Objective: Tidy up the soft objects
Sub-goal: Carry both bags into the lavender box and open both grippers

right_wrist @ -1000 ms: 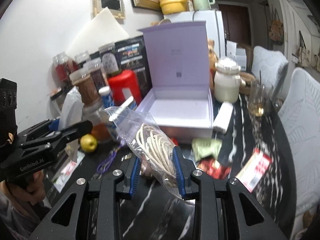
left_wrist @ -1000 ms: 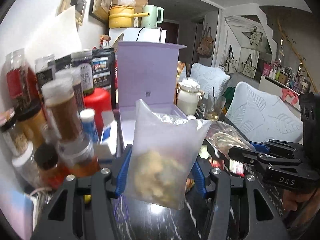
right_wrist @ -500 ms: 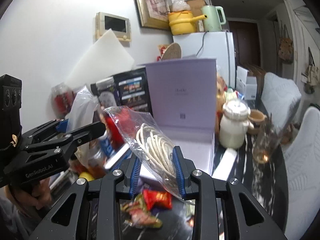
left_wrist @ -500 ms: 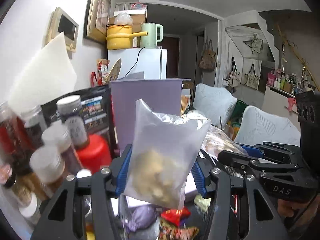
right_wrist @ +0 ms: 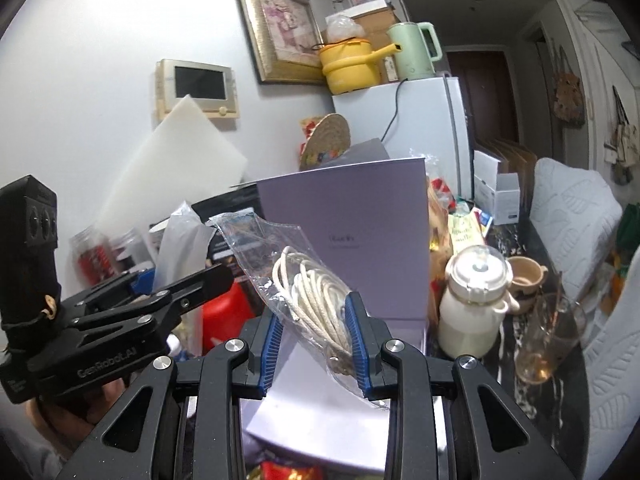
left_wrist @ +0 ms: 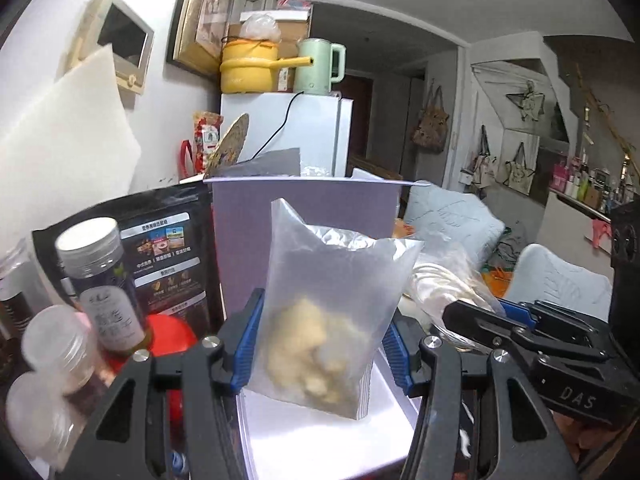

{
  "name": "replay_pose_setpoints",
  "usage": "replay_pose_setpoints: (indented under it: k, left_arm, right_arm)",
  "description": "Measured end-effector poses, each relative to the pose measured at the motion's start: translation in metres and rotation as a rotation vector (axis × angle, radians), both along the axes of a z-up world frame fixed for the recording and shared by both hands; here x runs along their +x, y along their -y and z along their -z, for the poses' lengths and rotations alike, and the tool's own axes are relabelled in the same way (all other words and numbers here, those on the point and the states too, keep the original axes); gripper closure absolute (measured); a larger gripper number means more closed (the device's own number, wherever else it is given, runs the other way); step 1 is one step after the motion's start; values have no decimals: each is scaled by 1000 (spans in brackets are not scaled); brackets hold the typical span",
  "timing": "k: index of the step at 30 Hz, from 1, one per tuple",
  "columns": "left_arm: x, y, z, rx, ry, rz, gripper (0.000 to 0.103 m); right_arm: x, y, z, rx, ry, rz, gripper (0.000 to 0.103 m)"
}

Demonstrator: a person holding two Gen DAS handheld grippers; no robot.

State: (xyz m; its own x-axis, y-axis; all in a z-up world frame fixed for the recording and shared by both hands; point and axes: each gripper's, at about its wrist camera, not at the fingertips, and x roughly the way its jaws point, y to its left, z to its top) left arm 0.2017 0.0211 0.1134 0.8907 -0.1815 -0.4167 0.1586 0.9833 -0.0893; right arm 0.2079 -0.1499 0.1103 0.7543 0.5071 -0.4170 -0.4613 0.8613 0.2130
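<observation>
My left gripper (left_wrist: 322, 340) is shut on a frosted plastic bag (left_wrist: 332, 312) with a pale yellow soft lump inside, held upright over the open lilac box (left_wrist: 320, 432). My right gripper (right_wrist: 314, 336) is shut on a clear bag of coiled cream rope (right_wrist: 316, 292), also above the box (right_wrist: 328, 412), whose raised lid (right_wrist: 360, 248) stands behind. Each gripper shows in the other's view: the right one (left_wrist: 480, 312) at the right, the left one (right_wrist: 216, 276) at the left.
Jars and bottles (left_wrist: 104, 280), a black pouch (left_wrist: 160, 248) and a red container (right_wrist: 228, 320) crowd the left. A white jug (right_wrist: 476, 304), a cup (right_wrist: 524, 276) and a glass (right_wrist: 548, 340) stand right of the box. Candy wrappers (right_wrist: 288, 472) lie in front.
Both grippers rose and moved forward with their bags, from in front of the box to above its tray. The box and lid now loom closer; the dark tabletop has dropped out of view.
</observation>
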Motion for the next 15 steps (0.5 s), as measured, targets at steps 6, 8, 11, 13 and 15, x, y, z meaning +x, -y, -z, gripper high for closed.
replay_pose_setpoints:
  k: [6,8,11,13,15]
  left_arm:
    - [44,-2,26,23,-69,-31,49]
    - [54,-1,30,21,-93,-18,49]
    - [65,2,42,45,-124,-27,49]
    - [73,2,52,51,-161,-36,49]
    - [83,3,62,55,-202,-49,49]
  right_arm:
    - [40,-4,19,-1,-55,14,72]
    - [50,-6,25,-4,-71,16,72]
    - [62,-11,36,-25,-98,15,72]
    - [68,-12,43,-34,-115,16,72]
    - [75,-14,51,-44,-141,10,72]
